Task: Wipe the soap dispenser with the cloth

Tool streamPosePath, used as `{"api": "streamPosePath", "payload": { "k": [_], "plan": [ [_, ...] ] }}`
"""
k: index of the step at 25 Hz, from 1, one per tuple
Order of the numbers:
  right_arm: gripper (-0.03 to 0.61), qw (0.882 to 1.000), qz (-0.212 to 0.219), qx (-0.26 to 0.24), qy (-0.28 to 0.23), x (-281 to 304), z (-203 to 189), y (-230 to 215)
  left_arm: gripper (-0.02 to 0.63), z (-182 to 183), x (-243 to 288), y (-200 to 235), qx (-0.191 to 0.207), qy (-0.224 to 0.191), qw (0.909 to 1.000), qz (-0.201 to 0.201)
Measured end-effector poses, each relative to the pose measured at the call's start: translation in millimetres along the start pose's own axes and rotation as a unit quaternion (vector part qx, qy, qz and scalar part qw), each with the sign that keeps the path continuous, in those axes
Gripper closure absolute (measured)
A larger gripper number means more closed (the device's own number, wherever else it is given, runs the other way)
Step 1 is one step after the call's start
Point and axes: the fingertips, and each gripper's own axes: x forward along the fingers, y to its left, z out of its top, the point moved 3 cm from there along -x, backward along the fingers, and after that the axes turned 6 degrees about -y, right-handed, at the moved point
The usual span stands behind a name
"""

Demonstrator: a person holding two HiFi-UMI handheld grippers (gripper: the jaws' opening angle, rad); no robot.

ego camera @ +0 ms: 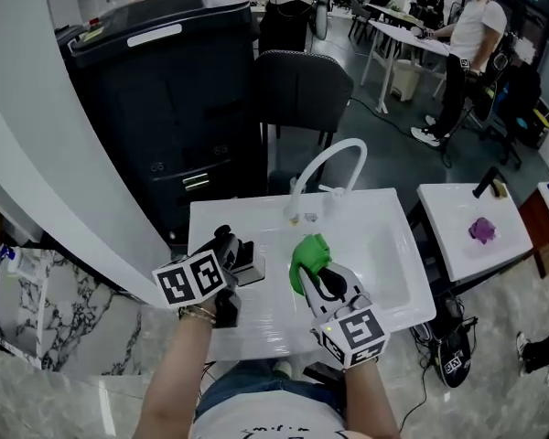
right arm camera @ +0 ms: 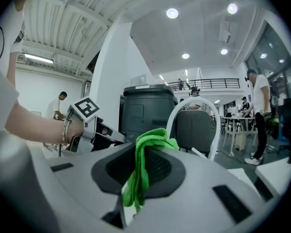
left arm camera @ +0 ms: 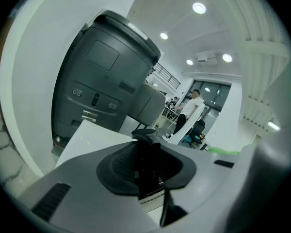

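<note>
Left hand-held gripper (ego camera: 227, 248) clamped on the small black soap dispenser (left arm camera: 145, 144), over the left of the white sink surface (ego camera: 247, 218). Right hand-held gripper (right arm camera: 138, 178) pinches the green microfibre cloth (right arm camera: 150, 140) just to its right. Risk: the thin pinch lets the cloth slip when rubbing, or the dispenser twists in the jaws.

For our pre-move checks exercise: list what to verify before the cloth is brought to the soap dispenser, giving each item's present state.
1. Cloth clamped in right hand-held gripper: ok.
2. Soap dispenser clamped in left hand-held gripper: ok.
3. Cloth touching soap dispenser: not ok, they are apart.
4. Both held above the white sink top: ok.
5. Dirty spots on soap dispenser located: cannot tell.
</note>
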Motion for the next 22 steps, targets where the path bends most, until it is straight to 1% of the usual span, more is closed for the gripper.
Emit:
{"api": "streamPosePath", "payload": {
  "k": [2, 3, 5, 8, 12, 14, 16, 18, 22],
  "plan": [
    [0.531, 1.0, 0.001, -0.004, 0.005, 4, 1, 4, 0.523, -1, -2, 1, -0.044, 0.013, 0.9989, 0.002],
    [0.531, 1.0, 0.001, -0.004, 0.007, 6, 2, 6, 0.523, -2, -3, 1, -0.059, 0.019, 0.998, 0.006],
    [0.531, 1.0, 0.002, -0.004, 0.012, 9, 2, 10, 0.523, -5, -5, 2, -0.075, 0.031, 0.9966, 0.015],
    [0.531, 1.0, 0.02, -0.003, 0.019, 15, 3, 23, 0.523, -11, -6, 4, -0.081, 0.043, 0.9956, 0.022],
    [0.531, 0.996, 0.086, 0.007, 0.033, 26, 1, 51, 0.523, -12, -5, 6, -0.087, 0.056, 0.9944, 0.021],
    [0.531, 0.993, 0.111, 0.015, 0.047, 34, -5, 63, 0.523, -12, -6, 5, -0.088, 0.059, 0.9942, 0.017],
    [0.531, 0.991, 0.117, 0.011, 0.066, 44, -15, 71, 0.523, -10, -7, 3, -0.088, 0.06, 0.9943, 0.014],
    [0.531, 0.99, 0.113, 0.007, 0.083, 52, -23, 75, 0.523, -9, -9, 1, -0.091, 0.06, 0.994, 0.01],
    [0.529, 0.991, 0.094, -0.006, 0.092, 61, -24, 76, 0.523, -5, -14, 2, -0.097, 0.061, 0.9934, 0.007]
  ]
}}
